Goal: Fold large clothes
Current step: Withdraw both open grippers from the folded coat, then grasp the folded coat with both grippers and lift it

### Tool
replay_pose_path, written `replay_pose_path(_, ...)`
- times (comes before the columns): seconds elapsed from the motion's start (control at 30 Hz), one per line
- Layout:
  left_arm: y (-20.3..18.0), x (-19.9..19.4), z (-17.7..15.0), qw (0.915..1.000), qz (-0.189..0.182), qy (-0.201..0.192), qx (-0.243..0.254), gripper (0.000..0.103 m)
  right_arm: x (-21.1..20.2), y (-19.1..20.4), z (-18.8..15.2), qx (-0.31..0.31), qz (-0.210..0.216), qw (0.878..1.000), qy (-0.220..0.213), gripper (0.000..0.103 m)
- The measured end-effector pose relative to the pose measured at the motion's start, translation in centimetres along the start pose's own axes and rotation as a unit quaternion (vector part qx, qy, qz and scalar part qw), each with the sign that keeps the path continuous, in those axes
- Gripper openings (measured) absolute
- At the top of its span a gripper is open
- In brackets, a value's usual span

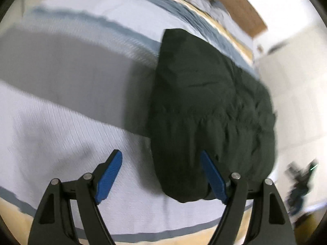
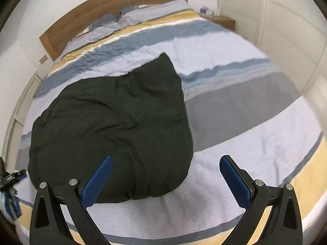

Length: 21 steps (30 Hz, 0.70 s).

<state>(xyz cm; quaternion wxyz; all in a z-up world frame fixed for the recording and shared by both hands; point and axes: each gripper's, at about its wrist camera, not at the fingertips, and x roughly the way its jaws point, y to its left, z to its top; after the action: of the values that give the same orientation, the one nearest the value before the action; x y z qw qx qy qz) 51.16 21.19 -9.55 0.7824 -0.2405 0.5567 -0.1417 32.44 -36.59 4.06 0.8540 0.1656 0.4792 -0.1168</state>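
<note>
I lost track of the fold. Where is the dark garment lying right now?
The dark green garment lies bunched on the striped bedspread near the foot of the bed, left of centre in the right wrist view, far from the wooden headboard.

Big bed [image 2: 235,106] with a striped cover, dark green garment [image 2: 114,126] lying bunched on it, pillows [image 2: 122,18] up top.

One dark garment [image 2: 114,122], one striped bedspread [image 2: 245,122], two pillows [image 2: 114,23], one headboard [image 2: 114,2], one nightstand [image 2: 223,22]

Folded garment [image 2: 114,118] on the bed [image 2: 245,122], pillows [image 2: 114,23] behind, headboard [image 2: 114,6] beyond, nightstand [image 2: 223,22] beside
</note>
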Motion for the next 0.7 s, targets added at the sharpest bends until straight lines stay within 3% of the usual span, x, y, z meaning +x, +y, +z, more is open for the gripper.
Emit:
replay_pose_path(0.13, 1.8, 0.4, -0.1, 0.9975, -0.05, -0.013, -0.048, 0.079, 3.0, -1.8, -0.6, 0.026, 0.018, 0.999, 0.03, 0.102)
replay_pose_path(0.23, 2.4, 2.1, 0.4, 0.9934, -0.087, -0.002, -0.074, 0.079, 4.8, -2.9, -0.3, 0.04, 0.038, 0.998, 0.042, 0.102)
replay_pose_path(0.43, 1.3, 5.6, 1.9, 0.9868, -0.14, 0.02, -0.079, 0.079, 7.6, -4.0, 2.8, 0.034, 0.078, 0.995, 0.049, 0.102)
replay_pose_path(0.6, 0.4, 9.1, 2.3, 0.9873, -0.135, 0.05, -0.066, 0.079, 11.4, -5.4, 5.8, 0.054, 0.127, 0.989, 0.058, 0.102)
replay_pose_path(0.7, 1.0, 10.7, 2.1, 0.9862, -0.138, 0.056, -0.071, 0.087, 14.2, -6.1, 6.8, 0.063, 0.154, 0.983, 0.077, 0.102)
